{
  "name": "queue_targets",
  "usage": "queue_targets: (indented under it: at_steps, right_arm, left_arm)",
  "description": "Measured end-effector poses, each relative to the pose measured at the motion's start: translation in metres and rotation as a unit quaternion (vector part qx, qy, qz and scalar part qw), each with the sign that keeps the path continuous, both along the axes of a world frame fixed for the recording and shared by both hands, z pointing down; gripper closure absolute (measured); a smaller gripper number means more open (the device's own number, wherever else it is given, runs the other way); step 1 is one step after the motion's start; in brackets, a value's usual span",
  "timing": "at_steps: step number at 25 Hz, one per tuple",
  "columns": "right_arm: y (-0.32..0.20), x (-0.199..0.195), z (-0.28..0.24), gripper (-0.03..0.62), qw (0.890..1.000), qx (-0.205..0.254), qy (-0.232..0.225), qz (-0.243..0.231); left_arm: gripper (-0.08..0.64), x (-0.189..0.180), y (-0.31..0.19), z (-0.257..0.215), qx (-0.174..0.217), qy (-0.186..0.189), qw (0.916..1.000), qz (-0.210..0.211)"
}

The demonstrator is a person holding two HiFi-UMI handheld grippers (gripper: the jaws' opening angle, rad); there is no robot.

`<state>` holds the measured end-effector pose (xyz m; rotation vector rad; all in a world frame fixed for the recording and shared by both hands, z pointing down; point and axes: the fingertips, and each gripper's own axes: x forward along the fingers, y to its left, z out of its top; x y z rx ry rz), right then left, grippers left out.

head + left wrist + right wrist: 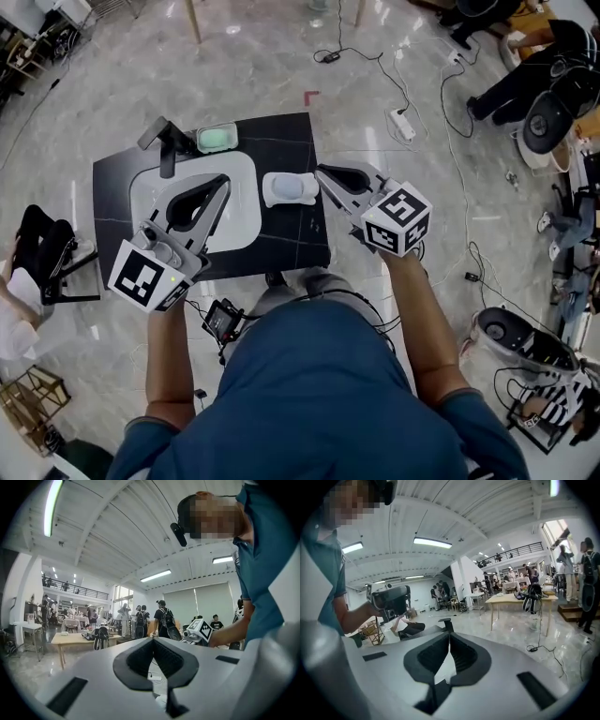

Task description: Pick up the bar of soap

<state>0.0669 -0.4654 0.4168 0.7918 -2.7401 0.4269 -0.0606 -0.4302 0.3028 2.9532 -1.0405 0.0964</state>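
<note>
Soap [291, 188] is lying on the worktop [281, 141] just ahead of the right gripper [322, 172], nearly touching its tips. It is a pale white lump, likely light and stiff, and slick if wet. It may be sitting in a dish, cannot tell. Best hold is probably pinching across its short sides at mid-length, firm but not crushing. Right gripper is showing jaws pressed together with nothing between; they need spreading before any grab. Left gripper [225, 180] is hovering over the sink [141, 192], jaws also together and empty. Faucet [167, 145] and green dish [217, 138] are standing beyond the left gripper, apart from the soap. The sink's rim is running between the left gripper and the soap; nothing is blocking the right gripper.
</note>
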Motion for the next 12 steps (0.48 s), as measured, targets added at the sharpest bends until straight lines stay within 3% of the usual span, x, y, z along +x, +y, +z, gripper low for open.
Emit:
queue_targets:
  at_steps: [4,12]
  right_arm:
    - [-0.031,0.007,0.032,0.577,0.999,-0.025,0.005,-0.028]
    - [-0.043,-0.015,0.097,0.563,0.995,-0.055,0.034,-0.076]
  left_arm:
    - [0.557,0.016,-0.026,0.009,-0.014,-0.002,0.9998,-0.010]
    - [0.557,0.006,-0.037,0.024,-0.032,-0.002,0.9991,-0.026]
